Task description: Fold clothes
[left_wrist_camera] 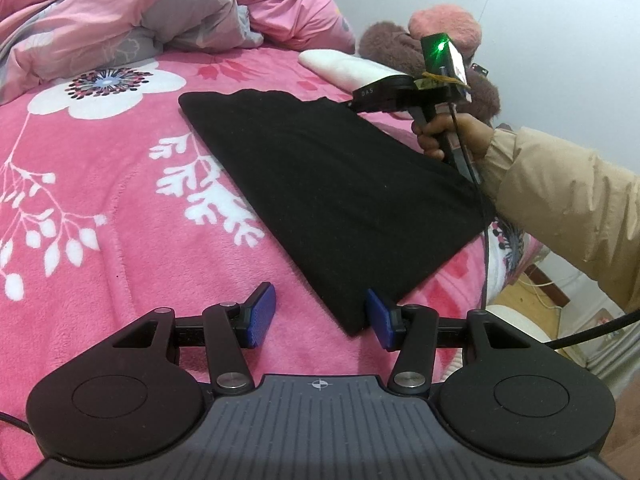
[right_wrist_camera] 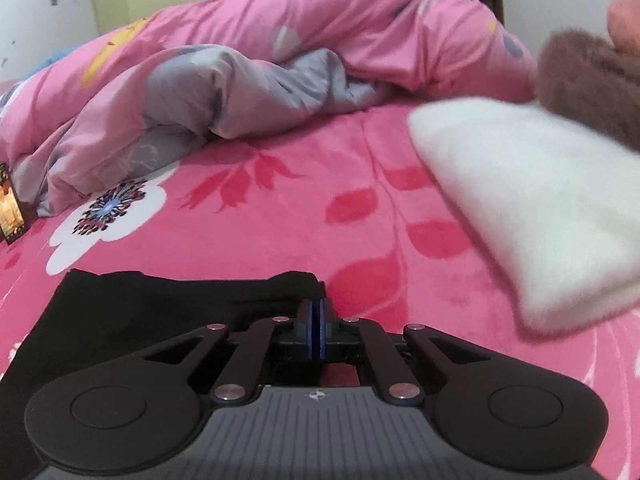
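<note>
A black garment (left_wrist_camera: 328,188) lies folded flat on the pink flowered blanket (left_wrist_camera: 120,220). My left gripper (left_wrist_camera: 320,316) is open at its near corner, with one blue pad (left_wrist_camera: 262,312) on each side of the corner and neither pressing on it. In the right wrist view the same black garment (right_wrist_camera: 160,304) fills the lower left. My right gripper (right_wrist_camera: 318,312) is shut at its far corner, where the cloth edge bunches up at the closed pads. From the left wrist view, the right gripper (left_wrist_camera: 354,103) sits at that far corner, held by a hand in a beige sleeve (left_wrist_camera: 560,200).
A rumpled pink and grey duvet (right_wrist_camera: 240,80) is heaped along the back of the bed. A folded white cloth (right_wrist_camera: 528,208) and brown and pink fluffy items (left_wrist_camera: 432,40) lie at the far right. The bed edge and floor (left_wrist_camera: 532,304) are at the lower right.
</note>
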Motion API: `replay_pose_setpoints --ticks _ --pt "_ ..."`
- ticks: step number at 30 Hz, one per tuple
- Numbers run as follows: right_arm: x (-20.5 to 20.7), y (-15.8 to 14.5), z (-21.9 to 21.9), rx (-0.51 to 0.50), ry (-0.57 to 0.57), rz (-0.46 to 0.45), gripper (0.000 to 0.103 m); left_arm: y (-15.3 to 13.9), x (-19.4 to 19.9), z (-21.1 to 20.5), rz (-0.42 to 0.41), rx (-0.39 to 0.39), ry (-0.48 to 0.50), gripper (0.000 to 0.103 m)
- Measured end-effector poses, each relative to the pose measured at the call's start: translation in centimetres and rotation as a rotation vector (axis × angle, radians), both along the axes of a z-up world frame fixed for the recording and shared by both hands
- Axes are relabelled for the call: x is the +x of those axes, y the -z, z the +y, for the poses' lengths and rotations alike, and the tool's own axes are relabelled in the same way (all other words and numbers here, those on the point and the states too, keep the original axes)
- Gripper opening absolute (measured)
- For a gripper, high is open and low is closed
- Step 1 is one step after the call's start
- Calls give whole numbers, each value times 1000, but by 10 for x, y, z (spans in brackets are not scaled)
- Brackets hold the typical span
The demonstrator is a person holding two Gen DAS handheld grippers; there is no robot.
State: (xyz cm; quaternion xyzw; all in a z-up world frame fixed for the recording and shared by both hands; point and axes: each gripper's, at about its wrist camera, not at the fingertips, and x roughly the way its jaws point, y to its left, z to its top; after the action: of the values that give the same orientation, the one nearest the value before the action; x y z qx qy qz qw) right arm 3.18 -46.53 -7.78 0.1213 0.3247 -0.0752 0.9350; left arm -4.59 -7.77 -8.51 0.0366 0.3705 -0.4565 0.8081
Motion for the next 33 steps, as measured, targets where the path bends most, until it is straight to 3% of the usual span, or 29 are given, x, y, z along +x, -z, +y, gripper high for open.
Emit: replay_pose_setpoints --ticks 2,4,8,12,16,19,24,28,33 --pt "-7 -5 -4 5 46 -5 16 0 0 0 1 1 -1 51" --pt "-22 -15 -13 -4 126 -8 16 0 0 -1 2 2 -3 51" --pt "-82 -38 -43 163 201 -45 17 -1 1 -1 12 3 -11 51" --pt "-159 -52 -52 358 194 -80 18 -2 2 -3 22 11 -23 51" --pt "-215 -48 -26 436 133 -88 18 -4 2 -6 31 26 -36 51" --pt "-239 -42 2 430 91 -88 19 -5 3 -8 40 36 -48 51" --pt "-248 -34 38 319 72 -83 22 -7 3 -10 46 54 -57 51" --pt "-250 -36 53 234 34 -113 22 -7 2 -11 46 62 -62 51" --pt "-247 -30 61 186 11 -86 22 -8 2 -13 46 69 -65 51"
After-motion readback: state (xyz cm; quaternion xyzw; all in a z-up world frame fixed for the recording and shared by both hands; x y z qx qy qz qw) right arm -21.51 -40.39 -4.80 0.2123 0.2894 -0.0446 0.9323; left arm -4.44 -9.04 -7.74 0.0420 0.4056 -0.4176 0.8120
